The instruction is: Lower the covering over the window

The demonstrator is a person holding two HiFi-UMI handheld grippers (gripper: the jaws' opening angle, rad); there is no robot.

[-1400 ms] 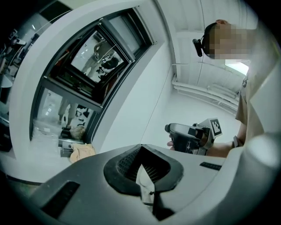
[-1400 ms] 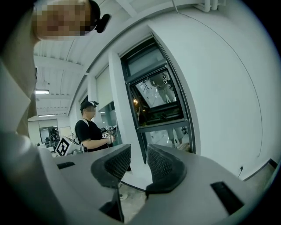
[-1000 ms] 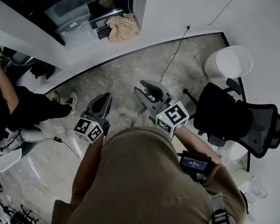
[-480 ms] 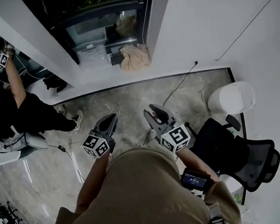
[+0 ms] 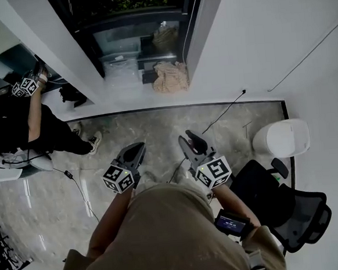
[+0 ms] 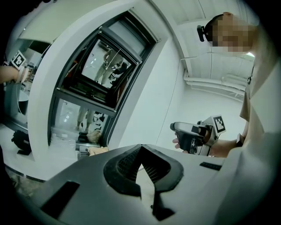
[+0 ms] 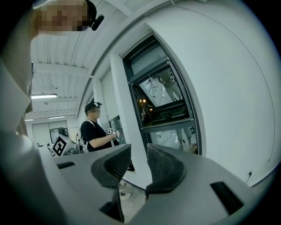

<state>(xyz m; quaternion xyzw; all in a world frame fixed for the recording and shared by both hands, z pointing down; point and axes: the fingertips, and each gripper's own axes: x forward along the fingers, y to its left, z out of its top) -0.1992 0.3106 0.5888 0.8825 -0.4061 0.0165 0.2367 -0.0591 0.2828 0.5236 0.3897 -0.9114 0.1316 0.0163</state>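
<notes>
Head view | window [image 5: 143, 23] glass uncovered | left tool [image 5: 137, 148] closed, empty; right tool [image 5: 191, 139] parted, empty | advise: approach squarely, locate covering's pull.

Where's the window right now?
Head view, top centre: the window sits ahead of the left gripper and right gripper, between a white pillar at left and a white wall at right.

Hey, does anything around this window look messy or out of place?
A crumpled beige cloth lies bunched at the foot of the window, dumped in a heap rather than folded. A loose dark cable also trails from the wall across the floor. Nothing looks spilled or broken.
</notes>
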